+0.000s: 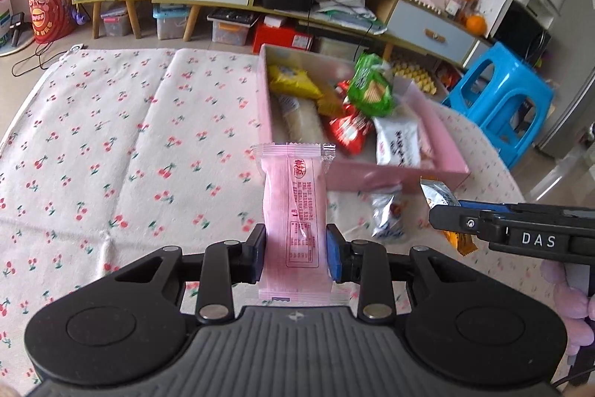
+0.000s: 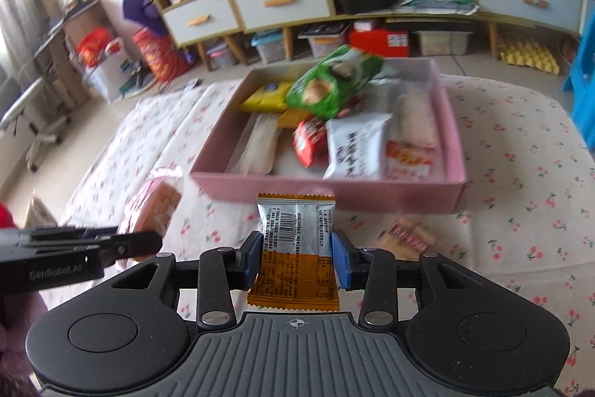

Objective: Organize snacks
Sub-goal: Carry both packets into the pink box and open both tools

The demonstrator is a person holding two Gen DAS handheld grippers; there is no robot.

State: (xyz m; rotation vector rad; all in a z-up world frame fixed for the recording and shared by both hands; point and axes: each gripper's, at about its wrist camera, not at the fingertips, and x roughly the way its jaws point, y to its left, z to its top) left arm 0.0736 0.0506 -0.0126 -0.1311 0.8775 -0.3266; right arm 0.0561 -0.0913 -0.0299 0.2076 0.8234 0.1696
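Gripping a pink snack packet [image 1: 293,211] between its fingers, the left gripper [image 1: 296,250] is hovering over a cherry-print cloth [image 1: 111,136], just short of a pink box [image 1: 405,172] holding a green packet [image 1: 370,86] and other snacks. Seen from the right wrist, the right gripper [image 2: 295,257] is clamping an orange-and-silver packet [image 2: 295,248] before the same box [image 2: 334,196], with one small packet [image 2: 407,235] lying loose on the cloth.

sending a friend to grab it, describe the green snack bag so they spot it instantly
Find the shallow pink cardboard box on the cherry-print cloth. The green snack bag rests tilted atop the pile toward the box's far side. It is the only green packet, above yellow, red and white wrappers.
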